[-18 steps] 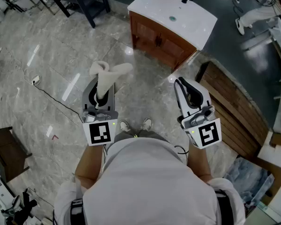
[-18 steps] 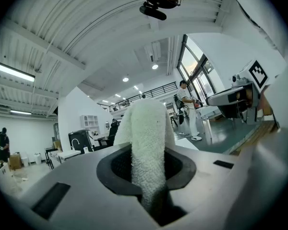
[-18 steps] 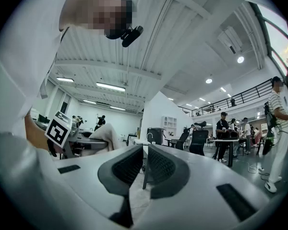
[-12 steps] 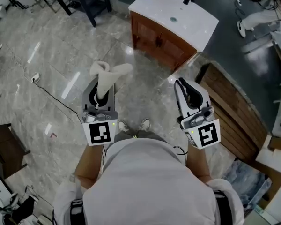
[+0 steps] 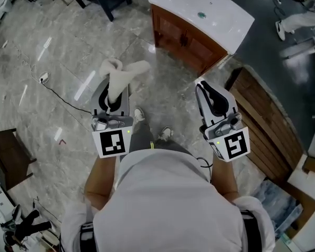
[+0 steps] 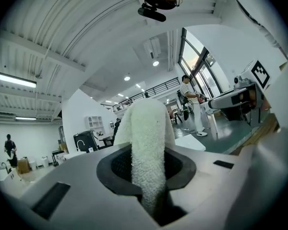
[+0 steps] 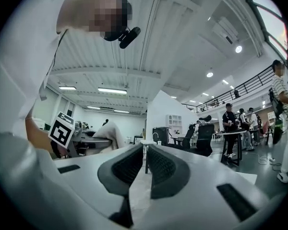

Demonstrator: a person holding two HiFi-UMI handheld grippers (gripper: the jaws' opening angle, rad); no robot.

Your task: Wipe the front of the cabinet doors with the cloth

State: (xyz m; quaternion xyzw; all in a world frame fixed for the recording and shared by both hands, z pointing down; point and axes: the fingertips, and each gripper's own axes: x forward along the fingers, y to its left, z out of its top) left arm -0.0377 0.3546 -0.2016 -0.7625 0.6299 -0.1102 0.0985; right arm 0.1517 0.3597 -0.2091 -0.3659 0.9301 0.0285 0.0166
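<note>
Your left gripper (image 5: 113,93) has its jaws clamped on the white terry cloth (image 5: 122,71), which rises fluffy and folded above them. Your right gripper (image 5: 209,92) is closed to a thin slit and holds nothing. Glossy grey marble floor (image 5: 52,51) lies open between you and the brown wooden cabinet doors (image 5: 185,40), which sit under a smooth white top (image 5: 215,12). A slatted wood panel (image 5: 262,119) lies along your right.

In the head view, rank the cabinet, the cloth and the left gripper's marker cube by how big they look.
1. cabinet, clearly largest
2. cloth
3. left marker cube, smallest, though it is nearest the camera, so true sizes stay unsure
</note>
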